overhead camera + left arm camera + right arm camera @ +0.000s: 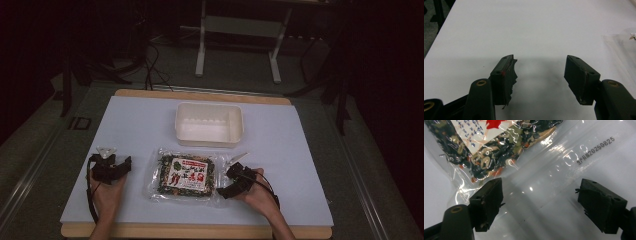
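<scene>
On the pale bench [130, 125], a soft, slippery bag [182, 176] lies at lower centre. Right gripper [540, 195] jaws are spread over its clear edge, the best hold; left gripper [540, 72] is spread, empty.

a clear food packet [183, 177] lay between left gripper [111, 166] and right gripper [235, 181], a white tray [209, 124] behind it.

On the bench [130, 120], a food packet [183, 176] lies between my left gripper [111, 167] and right gripper [235, 181]; a tray [209, 124] sits behind it.
</scene>
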`<state>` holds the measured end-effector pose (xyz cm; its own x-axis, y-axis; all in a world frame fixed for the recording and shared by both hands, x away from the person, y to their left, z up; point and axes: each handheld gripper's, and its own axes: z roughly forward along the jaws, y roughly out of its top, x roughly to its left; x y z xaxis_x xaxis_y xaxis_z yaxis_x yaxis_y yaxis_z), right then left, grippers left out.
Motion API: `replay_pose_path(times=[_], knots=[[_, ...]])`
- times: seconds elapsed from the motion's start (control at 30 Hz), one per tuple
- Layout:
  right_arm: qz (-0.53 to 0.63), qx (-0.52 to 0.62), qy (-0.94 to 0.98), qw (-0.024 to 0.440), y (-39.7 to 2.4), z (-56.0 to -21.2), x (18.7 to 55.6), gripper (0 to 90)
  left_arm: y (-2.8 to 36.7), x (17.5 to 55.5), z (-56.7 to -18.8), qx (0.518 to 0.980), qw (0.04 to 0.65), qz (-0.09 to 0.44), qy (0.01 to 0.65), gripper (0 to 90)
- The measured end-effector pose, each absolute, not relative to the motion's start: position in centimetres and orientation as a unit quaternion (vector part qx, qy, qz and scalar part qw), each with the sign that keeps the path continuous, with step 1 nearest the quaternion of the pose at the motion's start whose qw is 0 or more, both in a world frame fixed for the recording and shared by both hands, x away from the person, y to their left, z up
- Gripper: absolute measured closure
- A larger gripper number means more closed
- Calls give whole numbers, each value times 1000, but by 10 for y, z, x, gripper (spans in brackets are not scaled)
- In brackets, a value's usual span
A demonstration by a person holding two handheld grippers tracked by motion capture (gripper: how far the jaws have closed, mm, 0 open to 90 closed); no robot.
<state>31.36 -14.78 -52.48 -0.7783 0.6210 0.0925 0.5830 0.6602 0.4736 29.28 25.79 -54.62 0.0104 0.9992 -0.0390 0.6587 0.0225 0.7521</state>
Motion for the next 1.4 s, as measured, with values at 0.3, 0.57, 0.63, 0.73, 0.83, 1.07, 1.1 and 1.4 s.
replay_pose_path(times=[0.3, 0.57, 0.63, 0.73, 0.83, 1.07, 1.1, 1.4], knots=[[308, 342, 888, -12, -152, -527, 318, 202, 259, 293, -546, 640, 309, 279, 647, 414], [325, 319, 890, 7, -155, -522, 312, 254, 260, 292, -546, 639, 309, 277, 648, 413], [324, 317, 891, 13, -158, -521, 311, 271, 259, 292, -546, 639, 309, 277, 648, 413], [320, 307, 896, 32, -167, -516, 305, 297, 259, 293, -546, 640, 308, 277, 647, 413], [316, 308, 896, 44, -172, -514, 302, 320, 259, 293, -546, 640, 308, 276, 648, 412], [289, 303, 904, 91, -187, -513, 295, 378, 259, 293, -546, 640, 308, 276, 648, 411], [281, 300, 906, 97, -188, -514, 295, 384, 259, 293, -546, 640, 308, 276, 648, 411], [254, 270, 925, 88, -186, -516, 286, 368, 259, 293, -546, 639, 307, 276, 648, 409]])
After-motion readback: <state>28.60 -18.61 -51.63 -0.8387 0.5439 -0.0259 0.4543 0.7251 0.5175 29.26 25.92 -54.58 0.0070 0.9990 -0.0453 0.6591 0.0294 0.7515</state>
